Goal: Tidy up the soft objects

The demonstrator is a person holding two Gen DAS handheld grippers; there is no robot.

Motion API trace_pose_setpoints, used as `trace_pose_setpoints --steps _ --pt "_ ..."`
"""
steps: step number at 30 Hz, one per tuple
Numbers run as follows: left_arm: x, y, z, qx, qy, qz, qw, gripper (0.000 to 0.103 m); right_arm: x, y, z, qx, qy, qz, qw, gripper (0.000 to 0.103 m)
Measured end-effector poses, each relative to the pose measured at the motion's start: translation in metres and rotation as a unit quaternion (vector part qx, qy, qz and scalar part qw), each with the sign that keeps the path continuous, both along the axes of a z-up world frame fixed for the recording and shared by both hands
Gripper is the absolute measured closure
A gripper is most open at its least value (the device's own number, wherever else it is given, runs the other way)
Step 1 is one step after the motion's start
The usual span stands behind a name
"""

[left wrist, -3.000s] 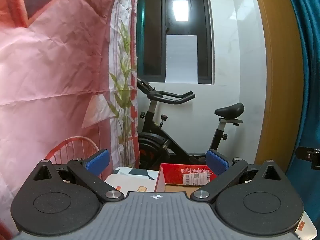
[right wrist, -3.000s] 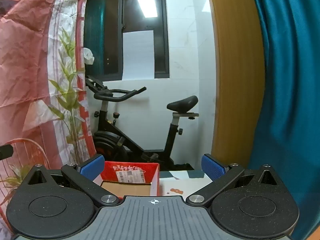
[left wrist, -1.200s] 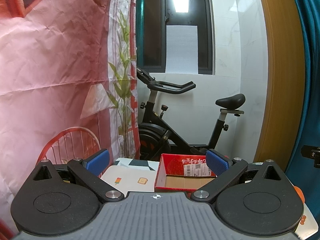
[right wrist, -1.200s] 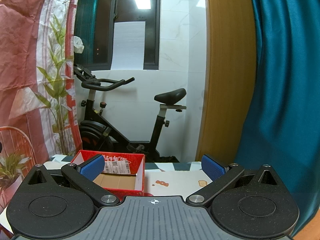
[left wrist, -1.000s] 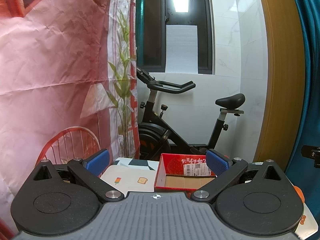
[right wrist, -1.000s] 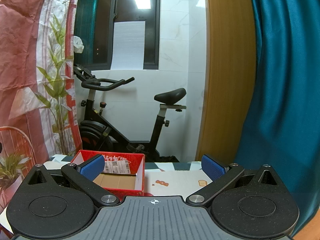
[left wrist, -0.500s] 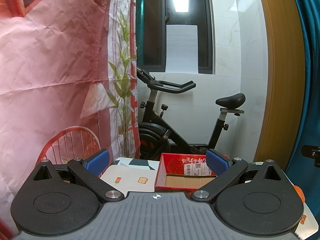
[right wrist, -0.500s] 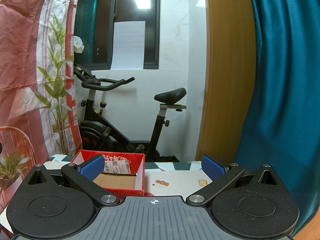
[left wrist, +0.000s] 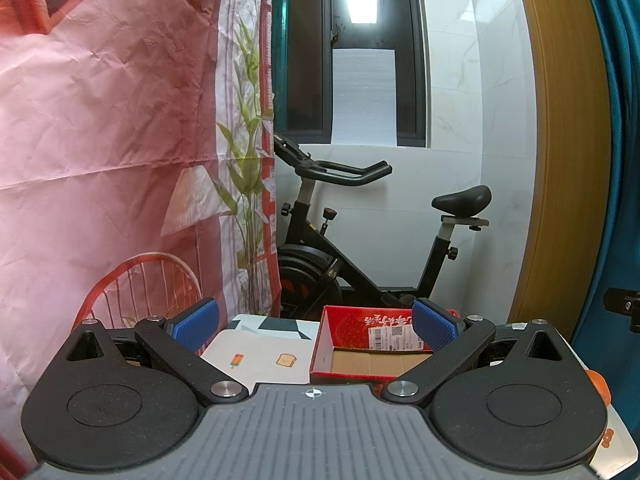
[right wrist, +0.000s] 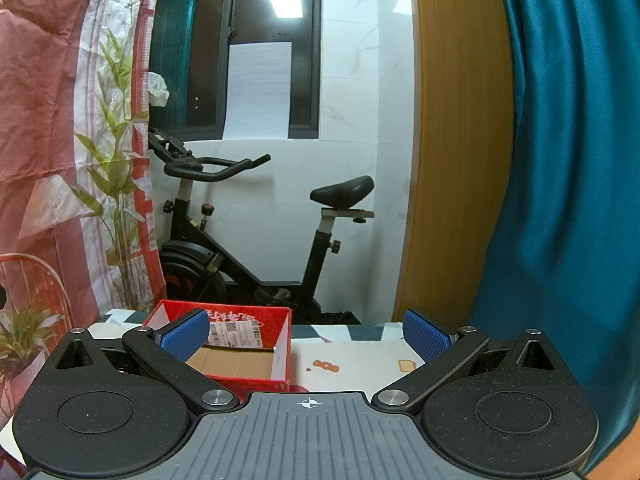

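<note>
Left gripper (left wrist: pixel 314 322): blue-padded fingers spread wide apart, nothing between them; held level above the near part of the table (left wrist: pixel 256 354).

Right gripper (right wrist: pixel 306 332): blue-padded fingers likewise spread wide, nothing held; level above the same table, to the right of the left one.

Table: covered with a pale cloth printed with small pictures, among them an ice lolly (left wrist: pixel 237 361) and a slice of toast (left wrist: pixel 286 359); a dark geometric pattern runs along the far edge.

Red cardboard box (left wrist: pixel 370 346): open-topped, shallow, standing on the table toward its far edge. Plain brown cardboard floor, visible part bare. White shipping label (left wrist: pixel 394 337) on the inside of the far wall. In the left wrist view it lies ahead and right of centre, partly behind the right finger; in the right wrist view (right wrist: pixel 236 346) it lies ahead and left of centre, partly behind the left finger.

Soft objects: none can be made out in either view.

Orange rounded item (left wrist: pixel 599 386): at the right edge of the table beside the left gripper's body, mostly hidden; cannot be identified.

Exercise bike (left wrist: pixel 360 248): black, on the floor beyond the far table edge, against a white marble-look wall.

Printed backdrop (left wrist: pixel 100 140): pink and red, creased, with a plant, lamp and chair motif; hangs on the left.

Window (left wrist: pixel 352 52): dark-framed, above the bike.

Wooden door frame (right wrist: pixel 456 140) and teal curtain (right wrist: pixel 568 160): on the right.
</note>
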State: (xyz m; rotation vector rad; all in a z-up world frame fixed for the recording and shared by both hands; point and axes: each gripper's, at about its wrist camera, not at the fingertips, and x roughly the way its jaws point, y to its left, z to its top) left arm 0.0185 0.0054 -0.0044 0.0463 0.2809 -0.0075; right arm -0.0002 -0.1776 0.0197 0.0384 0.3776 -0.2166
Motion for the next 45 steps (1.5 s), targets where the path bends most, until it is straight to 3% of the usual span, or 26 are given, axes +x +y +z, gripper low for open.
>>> trace_pose_setpoints --steps 11,19,26,34,38,45 --pt "0.013 0.008 -0.014 -0.016 0.021 -0.002 0.9996 0.0 0.004 -0.009 -0.01 0.032 -0.014 0.035 0.999 0.0" --pt "0.046 0.02 -0.054 -0.025 0.064 0.004 0.9976 0.0 0.032 -0.017 -0.056 0.063 -0.038 0.073 0.995 0.0" --pt "0.083 0.031 -0.114 -0.059 0.125 -0.002 0.9904 0.0 0.069 -0.01 -0.123 0.077 0.007 0.096 0.992 0.0" --pt "0.105 0.038 -0.18 -0.055 0.187 -0.001 0.9808 0.0 0.089 -0.012 -0.191 0.103 0.08 0.119 0.984 0.0" --pt "0.107 0.049 -0.204 -0.086 0.22 -0.002 0.9717 0.0 0.091 -0.02 -0.218 0.124 0.105 0.124 0.979 0.0" --pt "0.11 0.057 -0.224 -0.117 0.243 -0.004 0.9629 0.0 0.089 -0.013 -0.25 0.091 0.138 0.12 0.979 0.002"
